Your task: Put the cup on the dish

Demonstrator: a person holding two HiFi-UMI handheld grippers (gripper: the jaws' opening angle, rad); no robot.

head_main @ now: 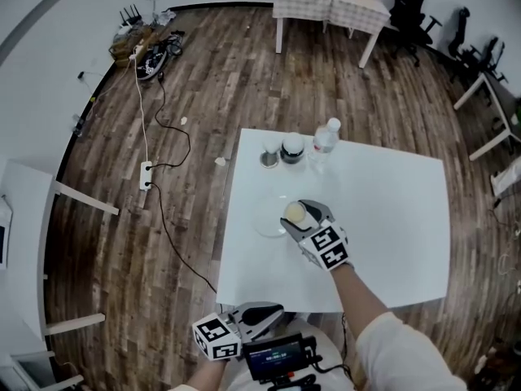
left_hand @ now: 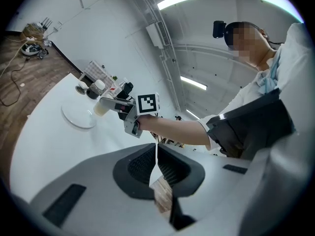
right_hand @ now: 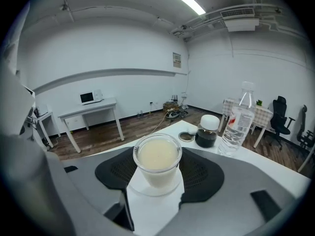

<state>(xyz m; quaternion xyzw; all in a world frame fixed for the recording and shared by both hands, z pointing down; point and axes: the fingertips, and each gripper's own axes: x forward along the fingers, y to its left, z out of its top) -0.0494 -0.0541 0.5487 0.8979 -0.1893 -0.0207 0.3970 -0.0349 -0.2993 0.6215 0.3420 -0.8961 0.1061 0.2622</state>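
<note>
Our head view looks steeply down on the tabletop (head_main: 391, 218); both tool views skim it, all sharing the dish (head_main: 262, 223).

cup (right_hand: 157, 161): clear, creamy fill | table (head_main: 391, 235): white | floor (head_main: 187, 80): brown planks

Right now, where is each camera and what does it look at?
Head view: on the head, looking down at the table; left gripper, right gripper and forearm show.
Left gripper view: on the left gripper, facing the person across the table; shut jaws show.
Right gripper view: on the right gripper, facing a bottle; jaws hold the cup.
All three share the cup.
</note>
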